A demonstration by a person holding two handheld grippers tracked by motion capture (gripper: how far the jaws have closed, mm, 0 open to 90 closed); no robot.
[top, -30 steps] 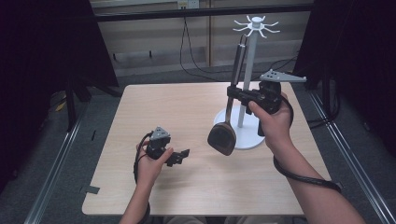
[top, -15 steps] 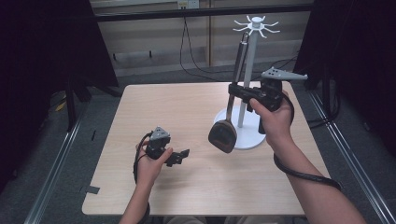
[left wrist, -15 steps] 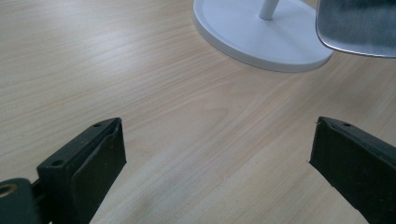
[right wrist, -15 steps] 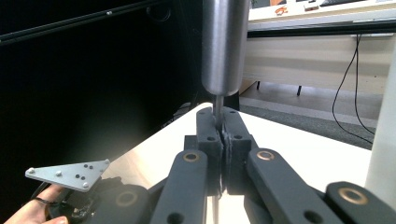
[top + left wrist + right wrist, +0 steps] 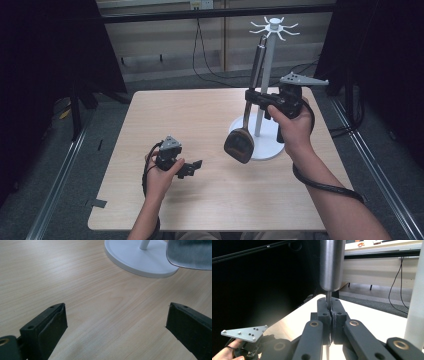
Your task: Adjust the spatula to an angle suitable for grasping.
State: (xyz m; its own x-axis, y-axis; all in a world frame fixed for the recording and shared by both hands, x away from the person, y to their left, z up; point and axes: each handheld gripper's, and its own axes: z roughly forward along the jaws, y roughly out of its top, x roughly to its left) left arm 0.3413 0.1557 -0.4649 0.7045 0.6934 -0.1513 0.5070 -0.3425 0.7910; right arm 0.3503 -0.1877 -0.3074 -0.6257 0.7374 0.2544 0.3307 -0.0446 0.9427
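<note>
A kitchen utensil (image 5: pixel 239 145) with a steel handle and a broad dark head hangs upright beside the white hook stand (image 5: pixel 266 75). My right gripper (image 5: pixel 252 96) is shut on its thin shank just under the thick handle (image 5: pixel 332 265), and the two jaws meet around it (image 5: pixel 329 312). The head floats over the stand's round base (image 5: pixel 272 147), a little above the table. My left gripper (image 5: pixel 192 167) rests low near the table's front left with its jaws wide apart (image 5: pixel 116 322) and bare wood between them. The utensil's head (image 5: pixel 190 253) shows ahead of it.
The stand's star of hooks (image 5: pixel 274 24) sits at the top of the pole, above the utensil's handle. Its white base (image 5: pixel 140 257) lies ahead of the left gripper. The wooden table (image 5: pixel 200 120) has dark curtains on both sides and cables on the floor behind.
</note>
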